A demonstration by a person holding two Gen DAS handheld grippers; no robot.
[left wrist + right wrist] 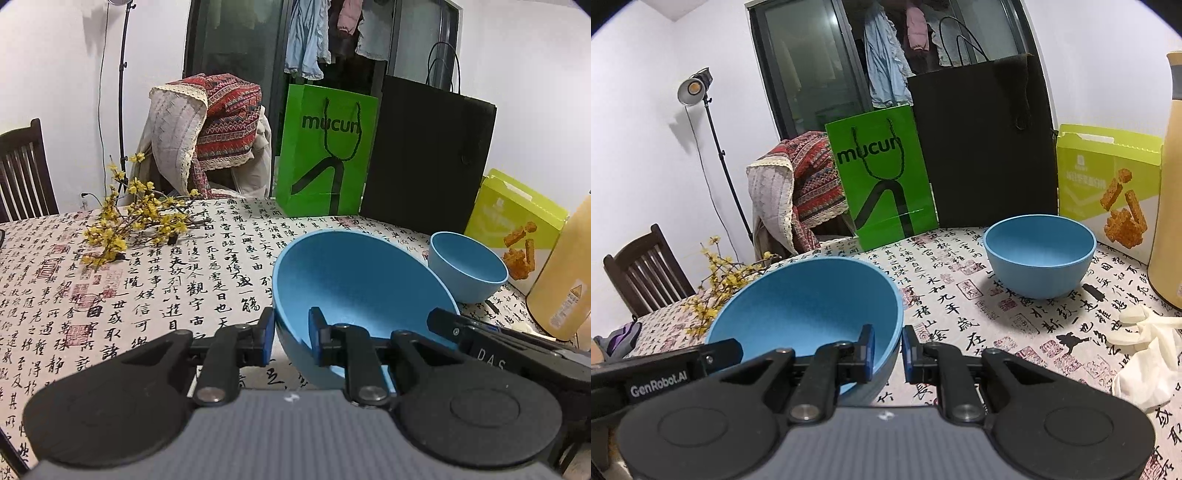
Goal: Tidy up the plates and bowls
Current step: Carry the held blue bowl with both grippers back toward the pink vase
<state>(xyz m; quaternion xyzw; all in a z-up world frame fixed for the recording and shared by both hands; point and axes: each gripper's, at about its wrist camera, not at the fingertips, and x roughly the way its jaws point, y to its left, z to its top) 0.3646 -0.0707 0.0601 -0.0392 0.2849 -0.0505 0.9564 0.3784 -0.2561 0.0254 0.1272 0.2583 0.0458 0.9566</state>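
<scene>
Left gripper (291, 338): jaws nearly closed, clamped on the left-hand rim of the large blue bowl (354, 280). One blue pad sits outside the wall, the other inside the bowl.

Right gripper (888, 352): jaws likewise almost closed, pinching the opposite rim of the same bowl (seen at (809, 306) from the right wrist camera). Its left pad is inside the bowl and its right pad outside.

The large blue bowl is held between the two grippers, tilted so its opening faces the cameras, above the calligraphy-print tablecloth (155, 288); whether its base touches the cloth cannot be told.

The small blue bowl (1039, 254) stands upright on the tablecloth, beyond and to the right of the held bowl, near the black paper bag (986, 147) and the green snack box (1108, 177). Neither gripper touches it.
</scene>
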